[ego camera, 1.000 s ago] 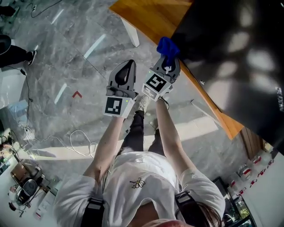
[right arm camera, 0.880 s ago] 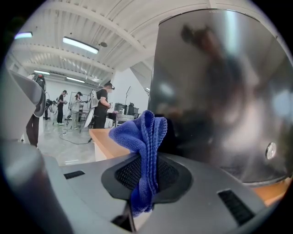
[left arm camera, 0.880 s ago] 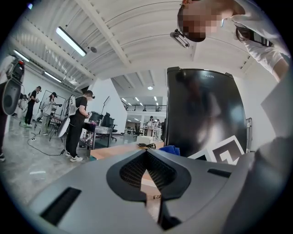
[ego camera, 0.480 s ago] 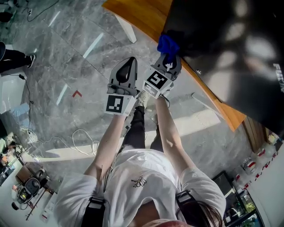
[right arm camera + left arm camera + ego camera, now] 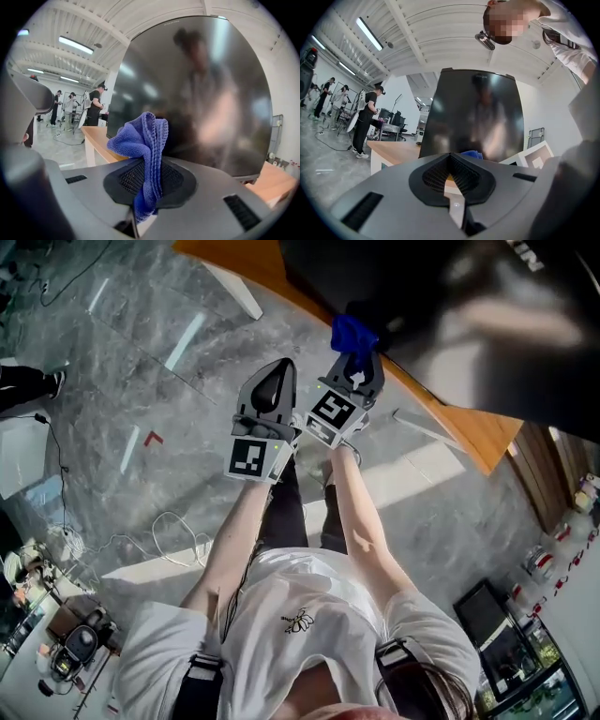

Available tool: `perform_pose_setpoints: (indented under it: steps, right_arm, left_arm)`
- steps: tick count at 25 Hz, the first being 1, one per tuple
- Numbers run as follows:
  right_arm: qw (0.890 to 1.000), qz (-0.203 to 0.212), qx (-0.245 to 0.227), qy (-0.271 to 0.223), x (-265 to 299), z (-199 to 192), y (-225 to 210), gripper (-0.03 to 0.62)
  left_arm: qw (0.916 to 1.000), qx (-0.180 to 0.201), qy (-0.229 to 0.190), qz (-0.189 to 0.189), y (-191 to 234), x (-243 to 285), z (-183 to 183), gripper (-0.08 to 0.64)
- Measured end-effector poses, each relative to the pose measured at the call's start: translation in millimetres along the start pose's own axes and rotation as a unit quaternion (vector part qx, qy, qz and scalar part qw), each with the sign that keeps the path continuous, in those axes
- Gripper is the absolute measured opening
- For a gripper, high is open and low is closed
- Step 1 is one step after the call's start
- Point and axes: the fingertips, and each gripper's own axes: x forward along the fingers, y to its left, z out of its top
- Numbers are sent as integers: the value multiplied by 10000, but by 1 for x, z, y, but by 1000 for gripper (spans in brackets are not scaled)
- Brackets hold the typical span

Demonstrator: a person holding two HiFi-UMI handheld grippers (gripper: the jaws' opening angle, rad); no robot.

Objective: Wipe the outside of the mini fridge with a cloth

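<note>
The room is a workshop hall with a grey stone floor (image 5: 112, 362). A wooden bench (image 5: 459, 427) carries the mini fridge (image 5: 450, 315), which stands close to the bench's front edge.

**Grippers**
- Left gripper (image 5: 280, 368): jaws pressed together with nothing between them. It is held just beside the right gripper, over the floor and short of the bench edge.
- Right gripper (image 5: 357, 364): jaws pinching the blue cloth (image 5: 352, 332), with a bunched fold standing up past the tips.

**Change over the last second**
The right gripper has moved in from over the bench's front edge. A second ago a strip of bench showed between cloth and fridge; the cloth now sits at the lower part of the glossy black face. The approach looks finished — the first wiping stroke is probably about to start.

**View differences**
- Head view: places the cloth against the fridge, but does not show how the jaws stand.
- Right gripper view: shows the cloth caught deep between the pads and the reflective face filling the field. It does not confirm contact.
- Left gripper view: shows the whole fridge upright on the bench, and people (image 5: 365, 117) standing well apart at the far left.
</note>
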Motion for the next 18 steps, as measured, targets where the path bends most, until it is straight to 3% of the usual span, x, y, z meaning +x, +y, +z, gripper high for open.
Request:
perform_pose_setpoints:
  steps: [8, 18]
  right_arm:
    - [9996, -251, -36, 128, -33, -20, -72, 69]
    - [9977, -648, -44, 197, -69, -39, -159, 69]
  left_arm:
    - [9999, 39, 31, -160, -56, -8, -11, 5]
    - [9973, 274, 187, -662, -124, -7, -26, 5]
